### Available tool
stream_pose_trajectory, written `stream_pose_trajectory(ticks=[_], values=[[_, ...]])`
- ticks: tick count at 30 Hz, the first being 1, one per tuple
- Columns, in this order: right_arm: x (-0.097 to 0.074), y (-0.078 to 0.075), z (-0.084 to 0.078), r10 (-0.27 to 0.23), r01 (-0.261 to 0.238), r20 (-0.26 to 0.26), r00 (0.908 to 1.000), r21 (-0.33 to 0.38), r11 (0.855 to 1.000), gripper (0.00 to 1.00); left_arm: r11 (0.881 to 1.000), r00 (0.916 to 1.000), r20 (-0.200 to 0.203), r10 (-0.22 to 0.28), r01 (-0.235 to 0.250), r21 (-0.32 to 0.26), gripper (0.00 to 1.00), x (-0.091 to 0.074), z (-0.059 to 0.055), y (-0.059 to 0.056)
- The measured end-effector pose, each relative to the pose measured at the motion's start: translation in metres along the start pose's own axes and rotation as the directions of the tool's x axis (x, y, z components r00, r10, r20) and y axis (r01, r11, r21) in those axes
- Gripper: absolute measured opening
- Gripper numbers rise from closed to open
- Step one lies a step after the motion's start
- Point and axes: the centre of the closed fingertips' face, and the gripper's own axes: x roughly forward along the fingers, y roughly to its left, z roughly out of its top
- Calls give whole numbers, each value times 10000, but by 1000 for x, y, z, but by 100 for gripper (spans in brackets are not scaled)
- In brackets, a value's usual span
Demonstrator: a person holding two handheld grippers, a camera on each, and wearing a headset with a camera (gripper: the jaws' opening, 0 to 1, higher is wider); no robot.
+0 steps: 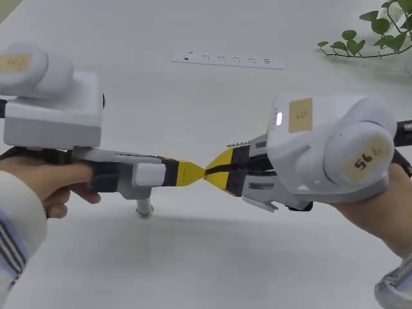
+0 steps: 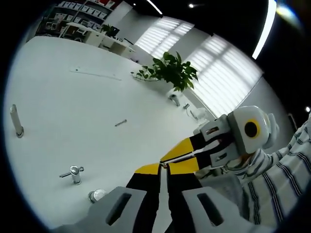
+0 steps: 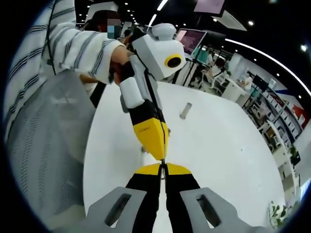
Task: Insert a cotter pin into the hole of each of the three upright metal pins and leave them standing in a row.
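A plain white tabletop (image 1: 193,257) carries the work. A white power strip (image 1: 226,60) lies flat at its far side, and a leafy plant (image 1: 380,29) trails in at the far right corner. The left gripper view looks past that plant to tall windows with slatted blinds (image 2: 218,73). The right gripper view faces the other way, to shelves (image 3: 272,121) and ceiling lights (image 3: 250,23), with the person's striped sleeve (image 3: 77,43) behind the left gripper.

Above the table the left gripper (image 1: 196,172) and right gripper (image 1: 215,172) meet tip to tip, their yellow ends touching. Each one's own view shows its jaws closed to a hairline slit. Whether something thin is nipped where they meet is too small to tell.

In the head view 1 metal pin (image 1: 144,207) stands just below the left gripper. The left gripper view gives 3:
- a bare upright pin (image 2: 16,120) at far left
- a second pin (image 2: 74,174) with a fitted cotter pin (image 2: 64,174) crossways through its top
- a third pin (image 2: 96,195) close to the gripper body, seen from above

A loose cotter pin (image 2: 120,123) lies flat, well apart from them. The right gripper view catches 1 standing pin (image 3: 185,110) beyond the left gripper.
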Motion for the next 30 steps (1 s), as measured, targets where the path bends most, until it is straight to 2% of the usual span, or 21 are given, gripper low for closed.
stream_pose_trajectory(ticks=[6, 15, 19, 24, 26, 27, 29, 30], values=[[0, 2, 0, 61, -64, -124, 9999, -311, 9995, 3, 9999, 9998, -162, 109, -110, -37, 1, -1, -3, 0], [-1, 5, -1, 199, -207, -144, 9997, -585, 9981, 3, 9993, 9994, -276, 205, -196, 308, 0, -2, -7, -2], [-2, 7, -2, 242, -262, -233, 9994, -884, 9957, 3, 9997, 9990, -401, 181, -186, -132, 0, -1, -9, -2], [-3, 7, -2, 242, -263, -226, 9995, -988, 9948, 3, 9997, 9993, -351, 110, -117, -202, 0, -1, -10, -5], [-4, 7, -1, 226, -246, -207, 9995, -1015, 9945, 3, 9987, 9996, -259, 65, -78, -512, 0, -1, -10, -6], [-4, 6, -1, 218, -237, -197, 9996, -1028, 9944, 3, 9954, 9998, -181, -6, -11, -960, 0, -2, -9, -6], [-5, 6, 0, 193, -211, -179, 9997, -1050, 9942, 3, 9821, 9999, -75, -103, 87, -1882, 1, -3, -7, -4], [-5, 6, 0, 197, -215, -179, 9996, -1048, 9943, 3, 9760, 9996, -112, -245, 215, -2165, 1, -4, -8, -4]])
